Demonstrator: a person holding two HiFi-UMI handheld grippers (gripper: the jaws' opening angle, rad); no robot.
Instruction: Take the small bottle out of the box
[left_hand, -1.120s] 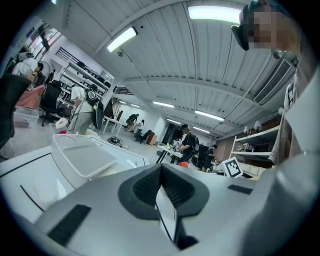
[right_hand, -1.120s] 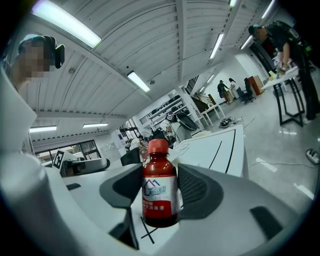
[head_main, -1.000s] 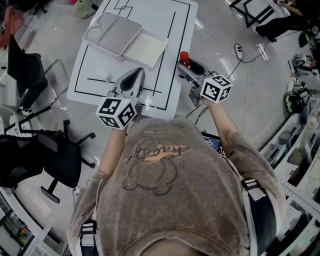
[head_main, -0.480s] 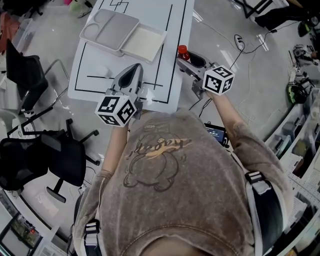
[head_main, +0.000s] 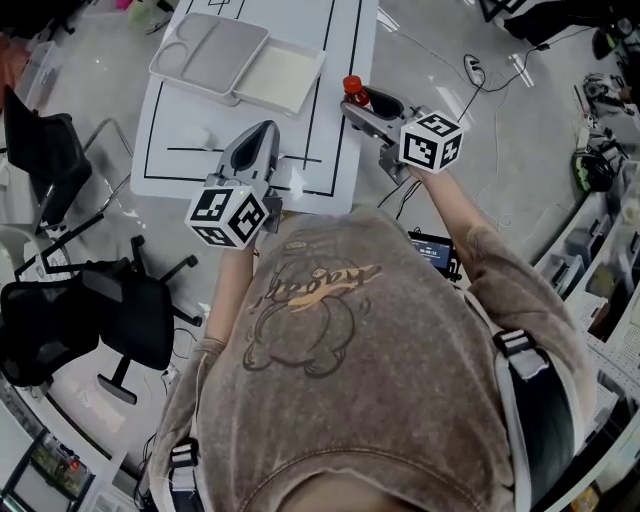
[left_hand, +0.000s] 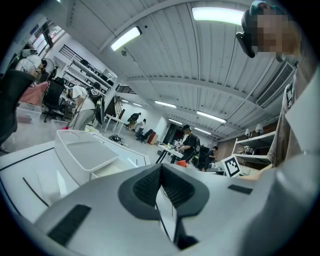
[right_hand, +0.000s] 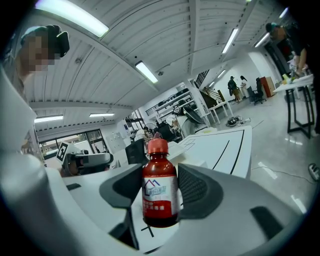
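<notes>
We judge the lift-out as good as done. The small dark-red bottle with a red cap and white label (right_hand: 159, 175) is pinched at its body between the pads of the right tool (right_hand: 161, 196). It hangs in the air by the right edge of the white table with black lines (head_main: 310, 130), well apart from the shallow white open box (head_main: 285, 78) and its grey hinged lid (head_main: 208, 55).

The bottle stands upright, with its long axis vertical and across the pads, cap toward the ceiling and base toward the table.

The left tool (left_hand: 161, 182) has its pads pressed together on nothing and sits over the near part of the table.

What remains, we think, is to pick a bare spot, lower the bottle base-first while keeping it plumb, and only then spread the pads.
</notes>
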